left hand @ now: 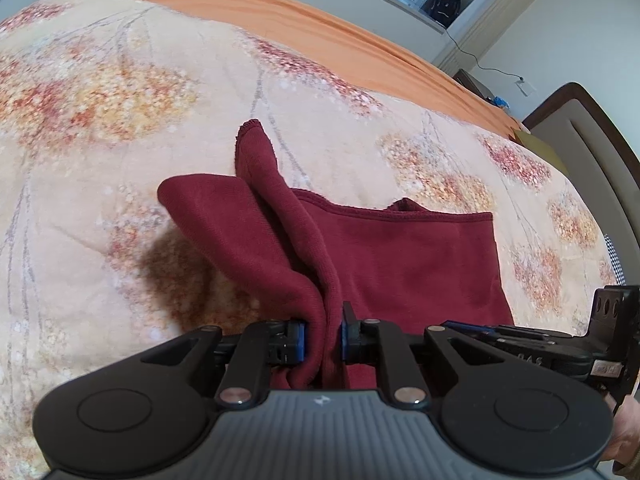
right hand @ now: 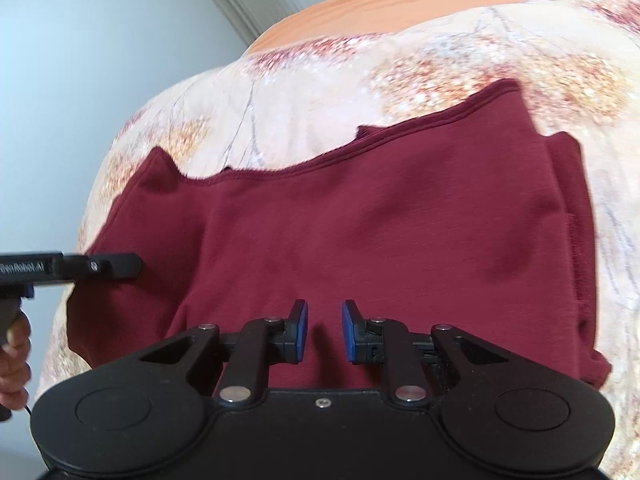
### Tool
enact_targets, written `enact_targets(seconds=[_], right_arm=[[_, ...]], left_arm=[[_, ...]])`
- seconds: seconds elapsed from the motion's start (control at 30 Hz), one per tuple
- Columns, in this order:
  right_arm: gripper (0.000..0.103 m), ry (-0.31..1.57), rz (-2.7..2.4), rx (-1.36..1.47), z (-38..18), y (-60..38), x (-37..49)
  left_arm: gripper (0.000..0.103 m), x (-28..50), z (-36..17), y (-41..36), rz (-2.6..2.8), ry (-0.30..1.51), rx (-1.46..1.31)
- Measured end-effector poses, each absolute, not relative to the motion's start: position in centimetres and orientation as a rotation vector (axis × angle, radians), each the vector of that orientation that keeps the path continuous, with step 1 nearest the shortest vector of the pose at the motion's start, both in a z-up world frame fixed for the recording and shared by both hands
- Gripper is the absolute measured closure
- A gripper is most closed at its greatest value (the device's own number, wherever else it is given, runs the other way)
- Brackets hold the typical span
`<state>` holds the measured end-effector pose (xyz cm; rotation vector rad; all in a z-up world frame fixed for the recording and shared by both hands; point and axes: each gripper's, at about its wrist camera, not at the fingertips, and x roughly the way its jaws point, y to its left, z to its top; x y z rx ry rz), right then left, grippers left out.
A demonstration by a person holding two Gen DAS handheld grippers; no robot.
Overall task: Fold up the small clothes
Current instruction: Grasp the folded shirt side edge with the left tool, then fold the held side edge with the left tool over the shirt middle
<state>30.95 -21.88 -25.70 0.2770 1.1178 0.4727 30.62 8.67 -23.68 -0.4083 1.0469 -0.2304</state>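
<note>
Lying on the peach floral bedspread [left hand: 120, 92], the dark red knit garment [right hand: 380, 216] has one edge bunched in the left gripper [left hand: 323, 338], pinched to carry the fold over probably. Right gripper [right hand: 324, 330] hovers above it, jaws parted, holding nothing.

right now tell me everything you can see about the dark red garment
The dark red garment is soft knit cloth with a stitched hem along its far edge. Most of it lies flat on the floral blanket. One bunched part rises in folds, pinched in the left gripper. The right gripper hovers over it, empty.
</note>
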Motion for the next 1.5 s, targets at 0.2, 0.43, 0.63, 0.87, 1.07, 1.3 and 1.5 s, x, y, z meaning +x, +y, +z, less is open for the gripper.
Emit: enact_targets(seconds=[0.2, 0.43, 0.63, 0.87, 1.07, 1.3, 1.5], right_arm=[[0.077, 1.121, 0.439, 0.419, -25.4, -24.6, 31.5], [0.068, 1.139, 0.397, 0.702, -26.1, -27.6, 32.8], [0.048, 1.155, 0.509, 1.009, -27.9, -27.2, 35.4], [0.042, 1.186, 0.484, 0.962, -28.0, -26.4, 37.2], [0.037, 1.204, 0.447, 0.98, -28.2, -29.3, 36.5], [0.034, 1.245, 0.549, 0.899, -29.1, -28.1, 37.5], [0.034, 1.274, 0.607, 0.851, -28.9, -27.4, 37.3]], left_arm=[[0.087, 31.2, -23.3, 5.8, -0.254, 1.033, -0.351], [0.086, 32.1, -23.8, -1.1, -0.34, 1.031, -0.087], [0.086, 31.8, -25.6, -4.7, -0.366, 1.046, 0.037], [0.047, 30.8, -25.3, -7.8, -0.454, 0.968, 0.164], [0.047, 30.1, -24.5, -7.0, -0.546, 0.923, 0.03], [0.038, 25.2, -21.5, -1.0, -0.44, 0.844, -0.019], [0.038, 19.0, -23.1, -4.1, -0.592, 0.811, 0.428]])
